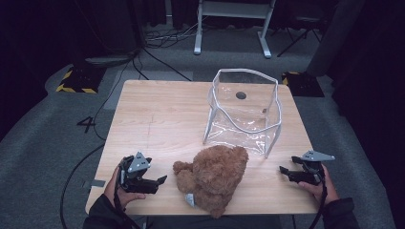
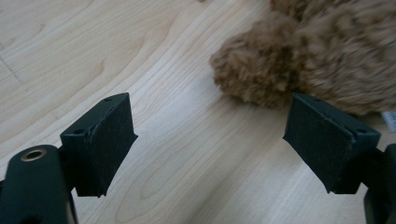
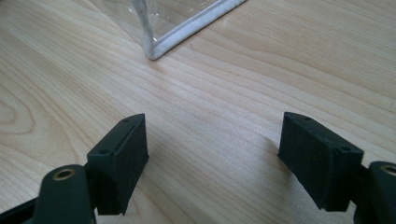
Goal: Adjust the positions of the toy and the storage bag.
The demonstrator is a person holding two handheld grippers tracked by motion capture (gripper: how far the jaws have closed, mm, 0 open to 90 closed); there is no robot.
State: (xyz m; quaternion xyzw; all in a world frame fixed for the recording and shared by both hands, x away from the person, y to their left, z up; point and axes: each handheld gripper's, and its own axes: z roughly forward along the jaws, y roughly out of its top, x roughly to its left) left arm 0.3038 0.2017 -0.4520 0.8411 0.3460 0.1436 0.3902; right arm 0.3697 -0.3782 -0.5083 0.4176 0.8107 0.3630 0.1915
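Bear: brown teddy bear [image 1: 212, 179] lay on the tabletop [image 1: 157, 119] near the front edge, between both grippers, untouched.
Bag: clear plastic bag [image 1: 243, 112] stood open behind the bear, nothing visible inside.
Left gripper [image 1: 160, 180]: fingers [image 2: 109, 140] spread wide, empty, just beside the bear's limb.
Right gripper [image 1: 285, 172]: fingers [image 3: 123, 161] parted, empty, facing the bag's corner.
Progress: nothing lifted yet; grasping the bear and, likely, bagging it remained ahead.

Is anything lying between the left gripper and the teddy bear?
No. The high view shows bare table between the left gripper and the teddy bear; its jaws stand open.
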